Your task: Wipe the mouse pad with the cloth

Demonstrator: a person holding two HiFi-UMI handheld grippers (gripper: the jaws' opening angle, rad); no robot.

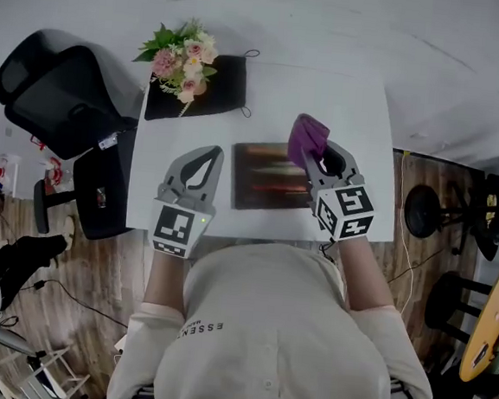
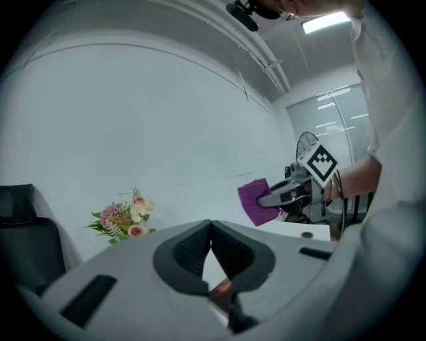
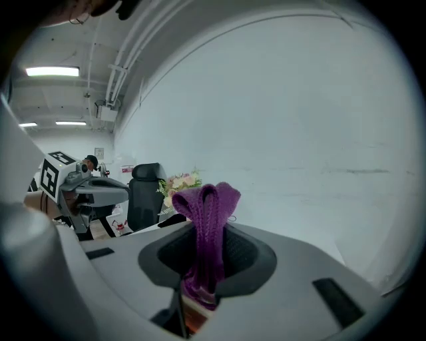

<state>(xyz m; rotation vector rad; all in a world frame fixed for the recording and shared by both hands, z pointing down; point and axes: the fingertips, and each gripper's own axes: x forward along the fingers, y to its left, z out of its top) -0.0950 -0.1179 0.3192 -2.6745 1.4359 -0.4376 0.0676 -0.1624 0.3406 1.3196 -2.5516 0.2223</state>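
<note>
A dark mouse pad [image 1: 265, 176] with reddish stripes lies on the white table [image 1: 360, 126], near its front edge. My right gripper [image 1: 310, 156] is raised over the pad's right end and is shut on a folded purple cloth [image 1: 307, 138]. In the right gripper view the cloth [image 3: 206, 226] stands up between the jaws. My left gripper [image 1: 206, 154] hovers just left of the pad, shut with nothing in it. The left gripper view shows its jaws closed tip to tip [image 2: 211, 225], with the right gripper holding the cloth [image 2: 251, 202] off to the right.
A bouquet of pink and white flowers [image 1: 182, 54] lies on a black cloth bag [image 1: 209, 91] at the table's far left. A black office chair [image 1: 62, 104] stands left of the table. Stools [image 1: 422, 209] stand on the wooden floor to the right.
</note>
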